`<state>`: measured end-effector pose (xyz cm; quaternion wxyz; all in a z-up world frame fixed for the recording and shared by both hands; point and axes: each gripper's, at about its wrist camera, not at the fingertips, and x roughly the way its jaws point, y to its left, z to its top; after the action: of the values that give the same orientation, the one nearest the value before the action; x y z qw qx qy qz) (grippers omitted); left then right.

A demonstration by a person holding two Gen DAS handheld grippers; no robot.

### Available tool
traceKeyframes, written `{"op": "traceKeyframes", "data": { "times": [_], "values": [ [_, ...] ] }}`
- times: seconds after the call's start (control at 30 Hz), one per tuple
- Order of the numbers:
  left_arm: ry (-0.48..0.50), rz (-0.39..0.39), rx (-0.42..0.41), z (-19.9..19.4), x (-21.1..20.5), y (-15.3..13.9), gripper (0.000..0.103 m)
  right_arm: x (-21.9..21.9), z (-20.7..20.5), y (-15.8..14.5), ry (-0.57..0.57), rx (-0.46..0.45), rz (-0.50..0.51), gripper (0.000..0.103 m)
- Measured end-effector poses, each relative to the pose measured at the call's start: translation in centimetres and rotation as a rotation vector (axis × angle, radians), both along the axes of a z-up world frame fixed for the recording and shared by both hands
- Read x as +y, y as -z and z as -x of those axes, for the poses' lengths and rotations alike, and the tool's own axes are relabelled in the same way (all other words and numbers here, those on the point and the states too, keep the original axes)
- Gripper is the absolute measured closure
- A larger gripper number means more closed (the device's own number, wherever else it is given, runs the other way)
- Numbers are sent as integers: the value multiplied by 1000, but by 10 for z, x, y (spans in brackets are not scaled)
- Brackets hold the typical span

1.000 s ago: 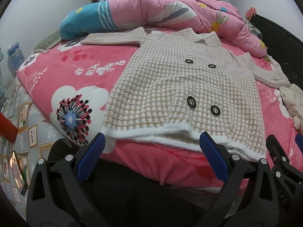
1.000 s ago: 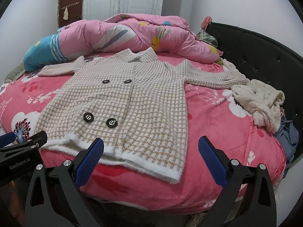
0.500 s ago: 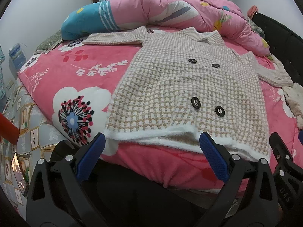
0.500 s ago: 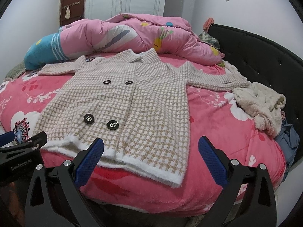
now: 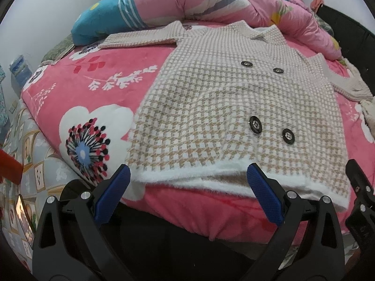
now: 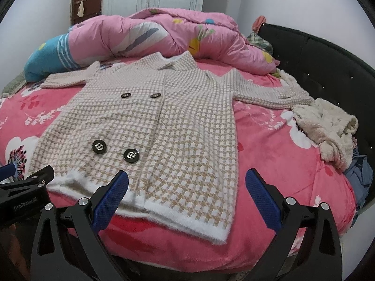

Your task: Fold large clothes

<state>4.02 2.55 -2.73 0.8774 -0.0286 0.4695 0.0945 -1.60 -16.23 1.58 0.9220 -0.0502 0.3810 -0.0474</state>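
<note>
1. Houndstooth coat [image 5: 225, 107], beige and white, lies flat, front up, on the pink floral bedspread [image 5: 98, 82]. Its fluffy white hem [image 5: 211, 175] sits at the near bed edge; collar points to 12 o'clock.
2. Four dark buttons [image 6: 99, 146] in two pairs: one pair low near the hem, one pair higher on the chest.
3. One sleeve [image 5: 138, 38] spread out toward 10 o'clock, the other sleeve [image 6: 269, 94] toward 2 o'clock, its cuff ending just beside a cream fleece garment [image 6: 328, 128].
4. Left gripper [image 5: 187, 187]: jaws spread wide, blue pads [image 5: 112, 194] clasping nothing, poised at the hem's left portion. Cannot tell whether the pads touch the fabric.
5. Right gripper [image 6: 187, 188]: jaws likewise wide apart, nothing between them, at 6 o'clock of the coat over the hem's right half. The left tool's black body shows at 8 o'clock in the right wrist view.
6. Rumpled pink quilt [image 6: 164, 37] piled at 12 o'clock behind the collar, touching it; teal striped end at 10 o'clock.
7. Black padded headboard [image 6: 328, 65] runs along 3 o'clock.
</note>
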Motion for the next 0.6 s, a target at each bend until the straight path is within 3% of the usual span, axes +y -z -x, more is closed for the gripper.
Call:
{"op": "traceKeyframes", "data": {
  "times": [0.6],
  "values": [
    [79,-3,76,-89,3,56,6,-7,-68,45,27,147,19,6]
  ]
}}
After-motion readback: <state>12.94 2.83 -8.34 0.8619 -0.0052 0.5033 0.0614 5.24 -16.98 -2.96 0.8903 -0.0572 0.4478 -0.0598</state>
